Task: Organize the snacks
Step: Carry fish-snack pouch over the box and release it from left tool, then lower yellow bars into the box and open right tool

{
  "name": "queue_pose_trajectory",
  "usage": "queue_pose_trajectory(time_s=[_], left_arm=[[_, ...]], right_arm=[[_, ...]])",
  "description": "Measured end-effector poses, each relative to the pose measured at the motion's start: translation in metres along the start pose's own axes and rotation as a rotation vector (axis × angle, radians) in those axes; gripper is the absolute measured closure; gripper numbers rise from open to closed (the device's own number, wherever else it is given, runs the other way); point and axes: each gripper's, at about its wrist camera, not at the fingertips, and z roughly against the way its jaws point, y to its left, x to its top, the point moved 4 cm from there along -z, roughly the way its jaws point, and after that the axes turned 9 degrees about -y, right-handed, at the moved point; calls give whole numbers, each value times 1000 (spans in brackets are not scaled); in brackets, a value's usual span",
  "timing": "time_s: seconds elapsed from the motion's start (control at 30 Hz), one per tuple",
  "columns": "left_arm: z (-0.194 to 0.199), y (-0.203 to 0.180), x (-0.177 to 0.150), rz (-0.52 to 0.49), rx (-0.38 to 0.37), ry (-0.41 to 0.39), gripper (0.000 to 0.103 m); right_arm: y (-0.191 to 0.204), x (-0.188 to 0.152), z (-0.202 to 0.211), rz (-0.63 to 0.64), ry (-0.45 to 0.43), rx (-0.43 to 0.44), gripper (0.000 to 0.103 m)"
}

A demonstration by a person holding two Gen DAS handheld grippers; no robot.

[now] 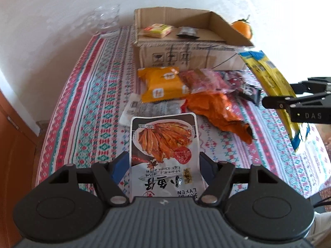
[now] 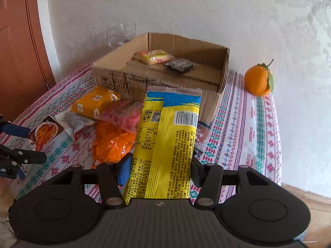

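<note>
Two packets already lie in the box (image 1: 186, 47) at 12 o'clock, each claw pinches another — left (image 1: 164, 161) the fish pouch (image 1: 164, 144), right (image 2: 161, 165) the yellow bag (image 2: 167, 134) — and perhaps five wait on the bench (image 1: 82, 103).

The fish pouch's (image 1: 164, 155) lower end is hidden behind the left gripper body, below the jaws. Beyond the right jaws, a dark packet (image 2: 201, 133) is largely covered by the yellow pack (image 2: 167, 142).
</note>
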Motion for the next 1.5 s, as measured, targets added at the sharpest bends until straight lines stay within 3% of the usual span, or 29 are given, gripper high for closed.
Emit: queue_pose_trajectory(time_s=[0.47, 0.97, 1.17, 1.27, 1.5], left_arm=[[2, -19, 76, -130, -122, -88, 33], [-79, -18, 194, -146, -84, -148, 33], [-114, -17, 207, -141, -29, -152, 31], [-129, -12, 206, -130, -32, -112, 28], [-125, -4, 191, -83, -32, -129, 21]], right_arm=[[-6, 28, 11, 9, -58, 0, 42], [-17, 50, 11, -17, -103, -8, 42], [-17, 53, 9, -11, -99, -14, 42], [-16, 54, 8, -6, -98, -17, 42], [-20, 63, 2, -11, -103, -21, 42]])
